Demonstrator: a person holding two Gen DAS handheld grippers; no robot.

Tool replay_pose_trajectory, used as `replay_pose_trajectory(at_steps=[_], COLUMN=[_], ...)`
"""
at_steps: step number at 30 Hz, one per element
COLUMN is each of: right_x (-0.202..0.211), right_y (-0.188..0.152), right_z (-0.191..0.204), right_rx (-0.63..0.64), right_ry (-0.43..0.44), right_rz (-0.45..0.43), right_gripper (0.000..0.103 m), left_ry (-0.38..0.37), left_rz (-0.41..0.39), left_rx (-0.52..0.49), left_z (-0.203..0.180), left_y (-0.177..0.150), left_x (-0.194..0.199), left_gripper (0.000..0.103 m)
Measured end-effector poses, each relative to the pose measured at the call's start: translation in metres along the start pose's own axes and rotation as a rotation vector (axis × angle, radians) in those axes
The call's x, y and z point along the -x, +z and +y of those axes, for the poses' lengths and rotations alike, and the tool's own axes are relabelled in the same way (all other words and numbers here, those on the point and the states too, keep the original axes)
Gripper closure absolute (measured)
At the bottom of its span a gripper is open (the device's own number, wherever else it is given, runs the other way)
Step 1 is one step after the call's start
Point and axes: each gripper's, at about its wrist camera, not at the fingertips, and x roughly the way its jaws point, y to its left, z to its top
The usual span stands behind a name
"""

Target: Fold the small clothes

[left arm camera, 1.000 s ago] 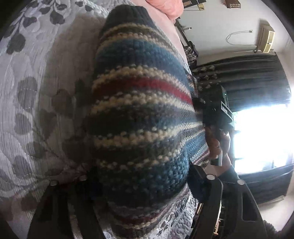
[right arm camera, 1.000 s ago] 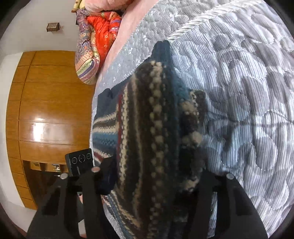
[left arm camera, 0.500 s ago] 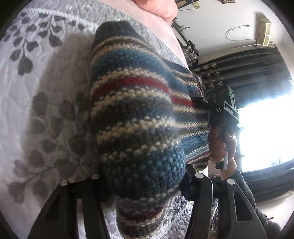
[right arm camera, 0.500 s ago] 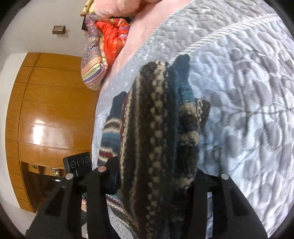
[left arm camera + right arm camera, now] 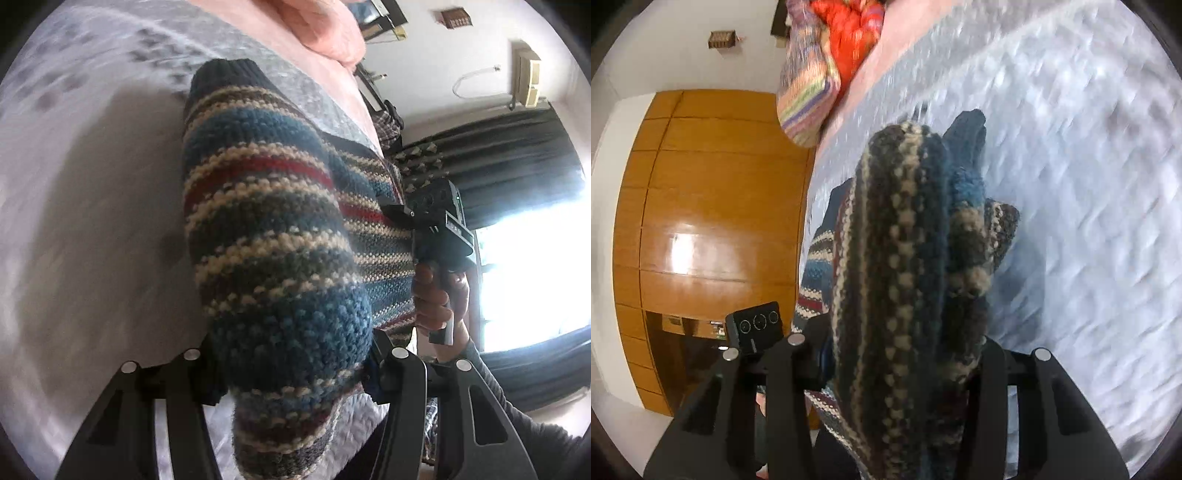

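The left tongs (image 5: 295, 373) are clamped on a thick fold of the striped knit sweater (image 5: 273, 258), and the right tongs (image 5: 897, 354) pinch another bunched part of it. The sweater hangs between them, lifted above the grey quilted bedspread (image 5: 1089, 184), which looks blurred.

Bed with grey quilted cover (image 5: 1071, 184), pink sheet (image 5: 325, 85) at far end. Wood wardrobe (image 5: 709, 206) one side; opposite, dark curtains (image 5: 498, 155) around blown-out bright window (image 5: 532, 280). White walls, AC unit (image 5: 528, 79) up high.
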Motion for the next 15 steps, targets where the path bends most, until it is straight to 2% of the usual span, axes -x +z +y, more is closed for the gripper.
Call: replay_pose_trajectory(at_steps=[5,9,10,12,15], right_x=[-0.048,-0.073,-0.076,-0.076,-0.062], right_y=[-0.039,-0.057,-0.056,-0.057,-0.057], right_z=[0.011,0.003,0.001,-0.005,0.006], right_rx=[-0.017,-0.03,-0.033,-0.038,-0.002], right_ry=[0.019,-0.02,-0.041,-0.086,-0.177], right_rz=[0.083,0.123,0.12,0.111,0.072], right_gripper=[0.06,0.058,0.056,0.04,0.031], left_ry=[-0.015,-0.002,0.003,0.019,0.032], left_rz=[0.003,0.041,0.051,0.048,0.048], left_rx=[0.032,0.066,0.081,0.112,0.141], left_z=[0.027,0.052,0.059,0.064,0.06], left_y=[-0.033,-0.059,-0.062,-0.064,-0.061], left_x=[0.031,0.029,0.023,0.009,-0.001], left_gripper=[0.048,0.046,0.045,0.035,0.029])
